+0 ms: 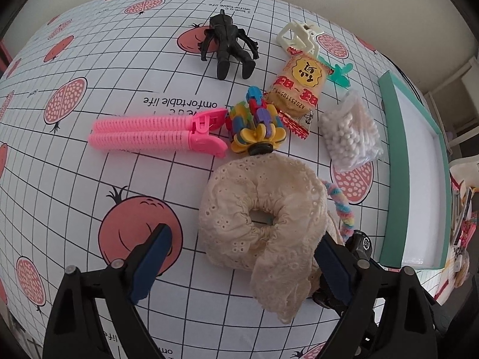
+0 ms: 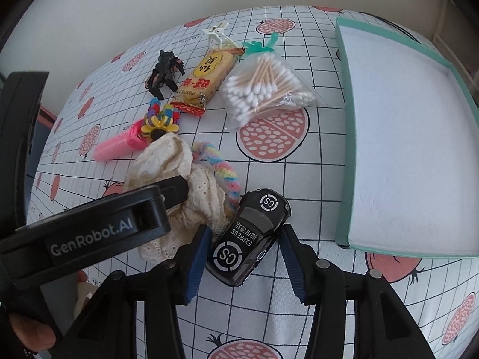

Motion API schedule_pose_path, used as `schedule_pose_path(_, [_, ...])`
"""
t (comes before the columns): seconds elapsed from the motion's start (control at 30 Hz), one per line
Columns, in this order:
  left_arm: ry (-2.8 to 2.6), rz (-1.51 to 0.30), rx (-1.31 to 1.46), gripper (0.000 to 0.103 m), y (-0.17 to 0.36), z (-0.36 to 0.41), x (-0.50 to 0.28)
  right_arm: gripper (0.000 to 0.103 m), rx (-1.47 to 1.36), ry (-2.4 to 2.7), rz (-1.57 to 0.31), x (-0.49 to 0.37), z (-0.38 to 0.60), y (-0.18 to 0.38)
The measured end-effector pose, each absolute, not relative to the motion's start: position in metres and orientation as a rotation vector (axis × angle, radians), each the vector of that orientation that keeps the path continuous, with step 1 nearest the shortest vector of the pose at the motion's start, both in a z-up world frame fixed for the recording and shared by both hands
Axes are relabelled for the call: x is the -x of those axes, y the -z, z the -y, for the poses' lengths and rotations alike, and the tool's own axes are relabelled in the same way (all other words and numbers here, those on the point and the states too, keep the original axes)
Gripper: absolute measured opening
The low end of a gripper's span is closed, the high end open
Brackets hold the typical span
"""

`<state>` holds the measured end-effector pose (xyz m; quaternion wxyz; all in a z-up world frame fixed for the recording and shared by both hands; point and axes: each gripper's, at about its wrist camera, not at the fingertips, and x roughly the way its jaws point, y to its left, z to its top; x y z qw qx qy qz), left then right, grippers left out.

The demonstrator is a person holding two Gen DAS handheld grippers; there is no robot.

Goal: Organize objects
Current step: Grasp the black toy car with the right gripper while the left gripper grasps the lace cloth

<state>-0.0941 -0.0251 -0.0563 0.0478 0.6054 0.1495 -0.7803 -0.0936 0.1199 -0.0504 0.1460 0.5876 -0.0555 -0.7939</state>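
Observation:
A cream lace scrunchie [image 1: 263, 209] lies on the pomegranate-print tablecloth. My left gripper [image 1: 242, 261] is open and straddles it, with the right finger against the lace. In the right wrist view one of its fingers [image 2: 175, 191] rests on the scrunchie [image 2: 167, 161]. A black toy car [image 2: 248, 239] marked EXPRESS sits between the fingers of my right gripper [image 2: 245, 264], which is open around it. A rainbow fuzzy braid [image 2: 221, 170] lies between the car and the scrunchie. The white box with a teal rim [image 2: 344, 137] stands open to the right.
Further back lie a pink hair roller clip [image 1: 155, 133], a colourful plastic toy [image 1: 254, 125], a black figure [image 1: 229, 45], a white claw clip [image 1: 298, 37], a snack packet [image 1: 296, 89], a teal clip [image 1: 338, 73] and a bag of cotton swabs [image 2: 266, 89]. A hand [image 2: 33, 332] holds the left gripper.

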Motion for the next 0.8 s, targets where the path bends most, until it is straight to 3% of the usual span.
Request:
schedule_pose_path(0.3, [2.402,-0.458,-1.815,0.079,0.056,0.029,0.093,0.049,-1.696,2.266,0.195,0.094,-0.124,0.051])
schedule_pose_path(0.47, [2.418,-0.530,-1.791,0.058,0.055,0.037,0.092,0.045,-1.714,2.251,0.225,0.095,-0.128,0.051])
schedule_pose_path(0.8, [2.434,-0.635,-1.769,0.034,0.056,0.047,0.091,0.042,-1.721,2.227,0.264,0.097,-0.134,0.052])
